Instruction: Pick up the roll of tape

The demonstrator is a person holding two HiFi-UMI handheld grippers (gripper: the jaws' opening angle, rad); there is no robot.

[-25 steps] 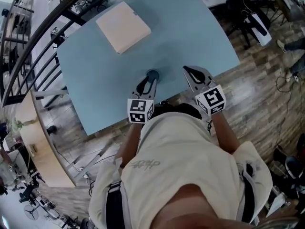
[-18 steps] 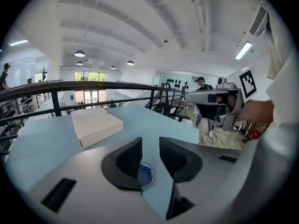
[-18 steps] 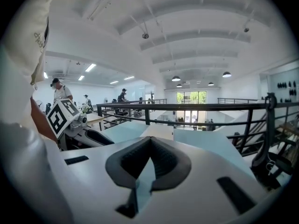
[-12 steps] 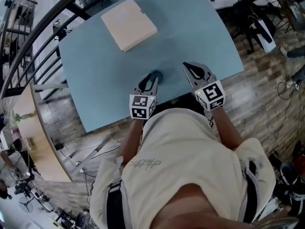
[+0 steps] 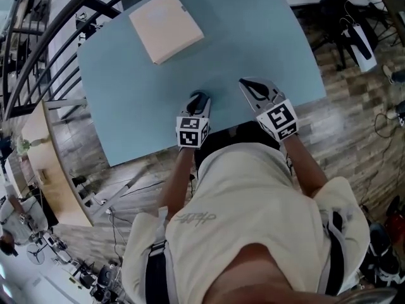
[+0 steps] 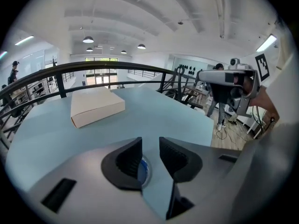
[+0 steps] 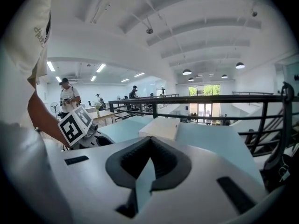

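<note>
The roll of tape [image 6: 143,170] shows only as a sliver of blue with a pale edge, low beside the left jaw in the left gripper view. My left gripper [image 6: 150,160] is right over it, jaws a narrow gap apart with bare table showing between them. In the head view the left gripper [image 5: 199,100] covers the roll near the front edge of the light blue table [image 5: 253,37]. My right gripper [image 5: 253,88] hovers a little to the right, jaws closed together with nothing in them [image 7: 150,160].
A flat beige box [image 5: 166,25] lies at the table's far side, also seen ahead of the left gripper as the beige box [image 6: 96,107]. A black railing [image 5: 57,24] runs along the table's left and far sides. People stand in the background beyond the table.
The left gripper has slid forward over the tape roll, which now is almost hidden under it. The right gripper has hardly moved.
</note>
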